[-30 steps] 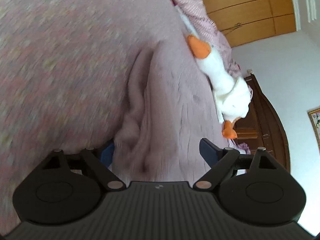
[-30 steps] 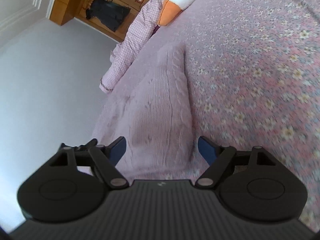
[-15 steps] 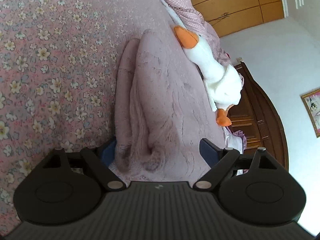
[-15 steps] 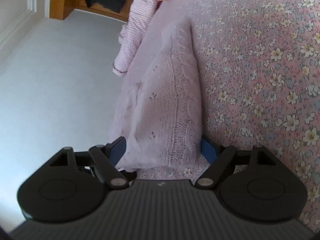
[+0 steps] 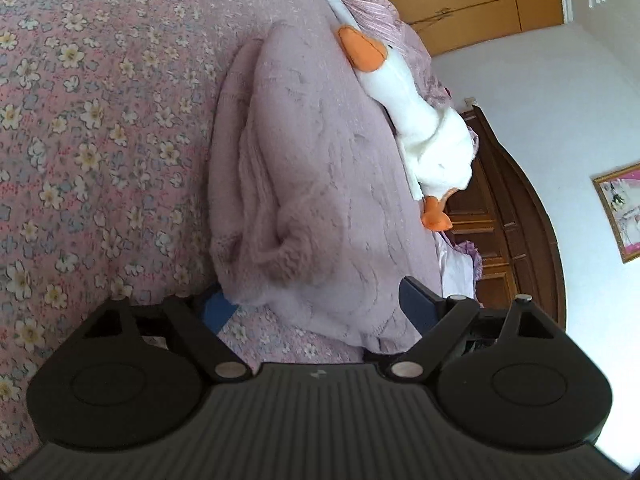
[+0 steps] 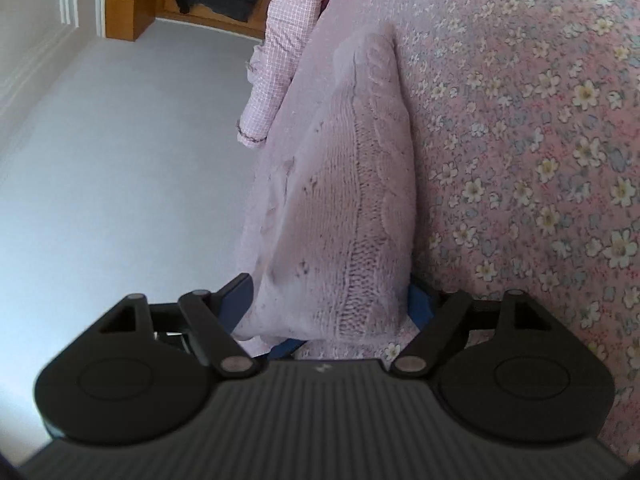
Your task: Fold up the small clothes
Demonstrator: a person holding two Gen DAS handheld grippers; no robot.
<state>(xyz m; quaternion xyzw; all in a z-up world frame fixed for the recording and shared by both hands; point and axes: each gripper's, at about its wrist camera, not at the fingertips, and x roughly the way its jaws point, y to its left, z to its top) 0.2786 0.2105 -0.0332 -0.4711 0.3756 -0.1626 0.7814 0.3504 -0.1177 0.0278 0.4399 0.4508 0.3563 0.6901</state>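
Observation:
A lilac cable-knit sweater (image 5: 320,168) lies bunched lengthwise on the flowered bedspread (image 5: 88,128). In the left wrist view its near end, with a rolled cuff, sits between the blue fingers of my left gripper (image 5: 316,304), which stands open around it. The same sweater (image 6: 348,200) runs away from my right gripper (image 6: 330,300), also open, with the knit edge filling the gap between its fingers. The sweater's nearest edge is hidden under both gripper bodies.
A white plush goose (image 5: 420,120) with an orange beak lies along the sweater's far side. A checked pink garment (image 6: 280,48) lies beyond it on the bedspread (image 6: 540,140). A dark wooden headboard (image 5: 512,216) and wooden wardrobes stand behind.
Both grippers have come closer to the sweater, so its near end now lies between each pair of fingers. The finger spacing has not changed.

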